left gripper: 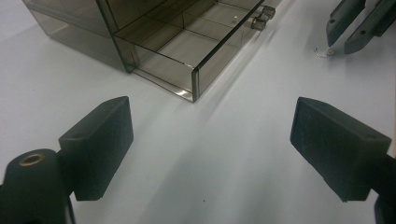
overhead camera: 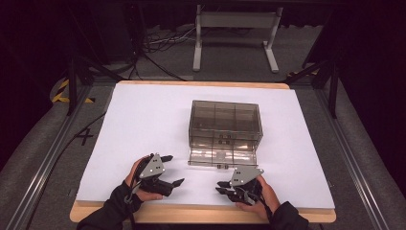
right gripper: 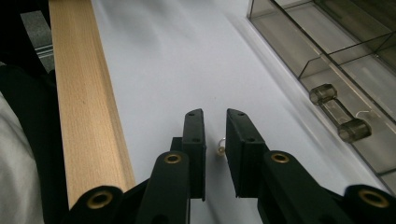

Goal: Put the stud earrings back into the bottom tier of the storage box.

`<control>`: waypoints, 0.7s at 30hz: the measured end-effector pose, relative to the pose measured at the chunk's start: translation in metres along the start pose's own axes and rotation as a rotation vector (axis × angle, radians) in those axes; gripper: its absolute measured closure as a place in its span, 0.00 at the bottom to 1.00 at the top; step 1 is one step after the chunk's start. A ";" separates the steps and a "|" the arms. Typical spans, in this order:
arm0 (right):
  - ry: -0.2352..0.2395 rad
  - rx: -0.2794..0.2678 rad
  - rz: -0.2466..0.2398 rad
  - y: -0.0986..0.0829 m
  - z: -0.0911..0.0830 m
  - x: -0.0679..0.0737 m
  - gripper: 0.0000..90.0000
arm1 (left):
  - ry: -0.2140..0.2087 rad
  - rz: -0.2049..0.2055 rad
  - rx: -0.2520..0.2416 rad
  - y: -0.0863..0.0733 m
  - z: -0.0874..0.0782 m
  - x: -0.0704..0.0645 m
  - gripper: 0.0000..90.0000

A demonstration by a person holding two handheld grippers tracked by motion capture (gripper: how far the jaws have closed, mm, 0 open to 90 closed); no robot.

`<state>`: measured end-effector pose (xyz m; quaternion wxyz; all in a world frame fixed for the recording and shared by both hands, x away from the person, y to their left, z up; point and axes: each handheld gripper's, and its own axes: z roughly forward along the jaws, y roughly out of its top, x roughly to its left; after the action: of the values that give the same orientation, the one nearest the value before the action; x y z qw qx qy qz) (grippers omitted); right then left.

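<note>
Two grippers: left gripper (overhead camera: 171, 170) jaws wide apart, right gripper (right gripper: 215, 130) jaws nearly together around one earring (right gripper: 220, 148).

We see the white table top (overhead camera: 143, 124) brightly lit amid dark surroundings; soft shadows trail the smoky drawer box (overhead camera: 225, 125); near jaws blur slightly.

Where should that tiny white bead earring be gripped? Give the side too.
Pinch the small white bead earring with its wire hook by the bead, coming from above: it lies flat on the white table sheet. The right tool straddles it.
</note>
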<state>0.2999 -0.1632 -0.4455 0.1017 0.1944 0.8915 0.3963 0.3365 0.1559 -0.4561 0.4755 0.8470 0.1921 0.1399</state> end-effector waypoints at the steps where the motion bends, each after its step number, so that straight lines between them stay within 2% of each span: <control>1: 0.000 0.003 0.003 0.000 0.001 0.000 0.87 | 0.002 0.000 0.001 0.000 0.000 0.000 0.16; 5: -0.004 0.005 0.016 -0.003 0.005 -0.002 0.88 | -0.001 -0.001 0.000 0.000 0.000 0.000 0.16; 8: -0.010 0.002 0.018 -0.003 0.005 -0.002 0.95 | -0.002 0.004 0.002 0.000 0.000 0.000 0.16; 9: -0.010 0.002 0.018 -0.003 0.005 -0.002 0.95 | -0.002 0.004 0.002 0.000 0.000 0.000 0.16; 11: -0.027 0.004 -0.021 -0.004 0.005 0.000 0.96 | 0.002 0.005 0.002 0.000 0.000 0.000 0.16; 14: -0.025 0.004 -0.018 -0.004 0.005 0.000 0.96 | -0.001 0.002 0.001 0.000 0.000 0.000 0.16; 15: -0.017 0.000 0.001 -0.004 0.004 -0.002 0.96 | -0.001 0.001 0.000 0.000 0.000 0.000 0.16; 21: -0.030 -0.027 0.007 -0.002 -0.004 -0.006 0.96 | -0.001 0.000 0.000 0.000 0.000 0.000 0.16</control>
<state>0.3034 -0.1695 -0.4440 0.1165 0.2019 0.8838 0.4057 0.3366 0.1560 -0.4561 0.4758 0.8470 0.1918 0.1393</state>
